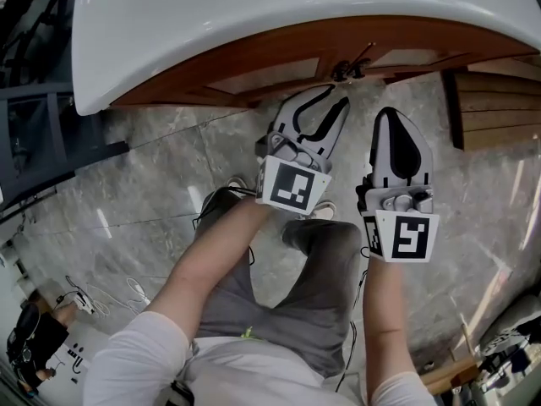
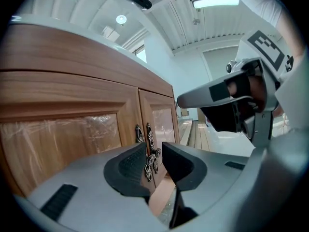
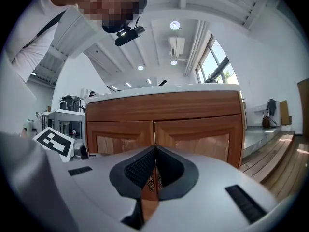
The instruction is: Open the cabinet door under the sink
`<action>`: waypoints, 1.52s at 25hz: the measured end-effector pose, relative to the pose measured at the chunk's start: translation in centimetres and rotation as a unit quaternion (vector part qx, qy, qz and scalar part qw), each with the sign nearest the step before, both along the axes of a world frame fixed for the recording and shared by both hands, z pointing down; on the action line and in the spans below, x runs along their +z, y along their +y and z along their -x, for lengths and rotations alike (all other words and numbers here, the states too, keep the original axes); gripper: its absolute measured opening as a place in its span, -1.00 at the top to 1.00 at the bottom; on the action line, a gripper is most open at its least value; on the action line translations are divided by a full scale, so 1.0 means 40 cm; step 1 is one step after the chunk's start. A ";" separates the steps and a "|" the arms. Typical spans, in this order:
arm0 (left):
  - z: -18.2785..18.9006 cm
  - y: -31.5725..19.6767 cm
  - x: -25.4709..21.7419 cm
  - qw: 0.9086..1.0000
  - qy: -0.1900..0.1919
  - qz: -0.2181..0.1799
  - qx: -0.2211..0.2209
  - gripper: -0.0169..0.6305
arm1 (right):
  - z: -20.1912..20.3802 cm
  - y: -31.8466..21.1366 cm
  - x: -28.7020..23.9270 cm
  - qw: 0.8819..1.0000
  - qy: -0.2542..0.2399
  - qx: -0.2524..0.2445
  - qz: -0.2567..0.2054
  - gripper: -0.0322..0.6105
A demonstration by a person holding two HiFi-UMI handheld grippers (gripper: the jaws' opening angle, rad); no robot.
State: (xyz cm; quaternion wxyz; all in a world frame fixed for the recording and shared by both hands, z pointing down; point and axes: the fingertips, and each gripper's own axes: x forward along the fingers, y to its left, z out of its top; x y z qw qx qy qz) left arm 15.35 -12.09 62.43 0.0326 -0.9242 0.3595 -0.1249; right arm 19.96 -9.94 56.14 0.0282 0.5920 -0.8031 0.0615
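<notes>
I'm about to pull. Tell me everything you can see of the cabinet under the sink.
The cabinet is warm brown grained wood, set under the white sink. It has two doors side by side, each with a recessed paler panel that seems covered in wrinkled clear film. Both look shut, meeting flush at a centre seam. A pair of dark, ornate metal handles sits at that seam. The open left tongs frame the handles; whether they touch is unclear.

bathroom-like showroom: sink (image 1: 254, 7), wood cabinet (image 3: 193, 110), marble floor (image 1: 152, 184)
</notes>
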 end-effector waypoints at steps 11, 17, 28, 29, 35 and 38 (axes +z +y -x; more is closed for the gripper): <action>-0.021 -0.031 0.069 0.999 -0.011 -0.028 0.009 0.64 | -0.029 -0.031 0.089 1.000 -0.002 0.010 -0.015 0.80; -0.026 -0.043 0.087 0.999 -0.012 -0.030 0.012 0.64 | -0.031 -0.044 0.102 1.000 0.003 0.008 -0.017 0.80; -0.022 -0.074 0.120 1.000 -0.011 -0.023 0.004 0.75 | -0.025 -0.054 0.130 1.000 0.005 0.002 -0.015 0.80; -0.021 -0.074 0.121 1.000 -0.013 -0.024 0.004 0.74 | -0.025 -0.055 0.130 1.000 0.005 0.002 -0.015 0.80; -0.023 -0.075 0.124 0.999 -0.025 -0.036 0.012 0.77 | -0.035 -0.066 0.137 1.000 0.002 0.002 -0.016 0.80; -0.025 -0.069 0.124 0.999 -0.028 -0.035 0.021 0.78 | -0.030 -0.069 0.140 1.000 0.001 -0.002 -0.016 0.80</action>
